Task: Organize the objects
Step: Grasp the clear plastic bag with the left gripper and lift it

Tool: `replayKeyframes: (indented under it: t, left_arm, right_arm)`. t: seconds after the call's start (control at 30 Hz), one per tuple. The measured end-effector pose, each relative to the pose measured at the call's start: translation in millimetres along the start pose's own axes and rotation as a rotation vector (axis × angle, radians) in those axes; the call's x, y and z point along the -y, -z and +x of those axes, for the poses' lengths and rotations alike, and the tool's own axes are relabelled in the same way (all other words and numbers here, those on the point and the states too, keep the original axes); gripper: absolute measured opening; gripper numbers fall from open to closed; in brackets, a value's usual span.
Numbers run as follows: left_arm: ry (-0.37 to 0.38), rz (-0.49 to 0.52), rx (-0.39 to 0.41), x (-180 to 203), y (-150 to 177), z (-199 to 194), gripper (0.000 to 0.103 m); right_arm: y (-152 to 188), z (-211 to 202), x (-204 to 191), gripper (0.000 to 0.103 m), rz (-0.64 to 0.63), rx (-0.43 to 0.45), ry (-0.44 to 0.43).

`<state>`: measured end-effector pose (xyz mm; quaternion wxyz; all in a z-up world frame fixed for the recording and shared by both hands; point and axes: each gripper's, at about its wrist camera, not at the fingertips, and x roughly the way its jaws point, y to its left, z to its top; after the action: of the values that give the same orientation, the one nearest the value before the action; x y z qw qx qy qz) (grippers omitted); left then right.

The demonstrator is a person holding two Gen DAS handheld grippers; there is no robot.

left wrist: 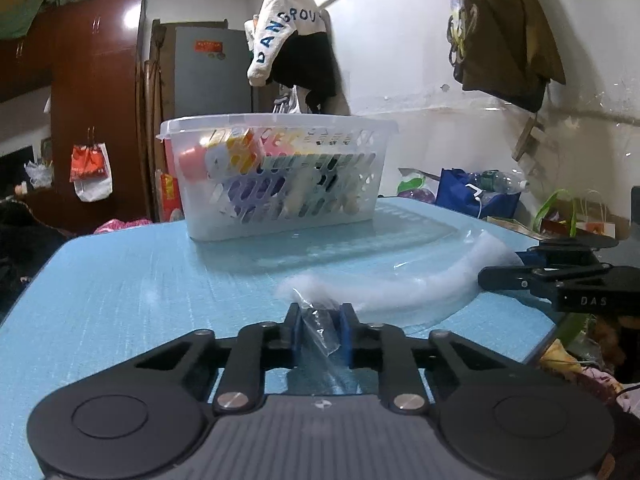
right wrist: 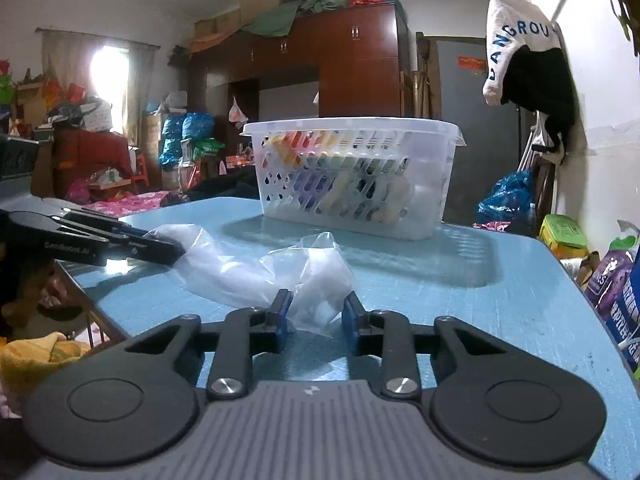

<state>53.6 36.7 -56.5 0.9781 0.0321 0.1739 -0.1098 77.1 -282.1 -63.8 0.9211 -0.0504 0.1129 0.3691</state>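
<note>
Plastic bag [left wrist: 420,276], clear with white filling, lies on the blue table [left wrist: 140,288] in the left wrist view, curving from 6 o'clock out toward 3 o'clock; one bag is visible here. Left gripper [left wrist: 320,330] sits low and level at 6 o'clock, its two blue pads narrowed onto a crinkled end of the bag, which is pinched between them. Right gripper [left wrist: 486,280] enters from 3 o'clock, held sideways with its tips at the bag's far end; from this side I cannot tell how far its fingers are spread. One white perforated basket [left wrist: 276,178] stands at 12 o'clock, beyond the bag and apart from it, with coloured items inside that are too blurred to count. In the right wrist view, the right gripper [right wrist: 316,314] is level at 6 o'clock with its two blue pads spread moderately, a bulging end of the bag [right wrist: 256,272] lying between them; whether the pads touch the film cannot be told. The left gripper [right wrist: 180,250] reaches in from 9 o'clock, its tips buried in the bag's other end. The one basket [right wrist: 352,176] stands at 12 o'clock on the table [right wrist: 520,300], behind the bag.
</note>
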Motion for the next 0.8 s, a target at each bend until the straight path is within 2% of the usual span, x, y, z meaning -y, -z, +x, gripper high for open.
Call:
replayKeyframes:
  t: [0.27,0.53,0.8]
  left_arm:
    - [0.02,-0.012,0.047,1,0,-6,0.018]
    - [0.028,-0.006,0.105,4,-7,-16,0.018]
    - [0.009,0.024,0.164,5,-33,-29,0.018]
  right_arm:
    - [-3,-4,-2,0.018,-0.009,0.013,0.001]
    - [-13,-9,-2,0.017,-0.014,0.041,0.004]
    - [-47,-16,-2,0.017,-0.048,0.1,0.005]
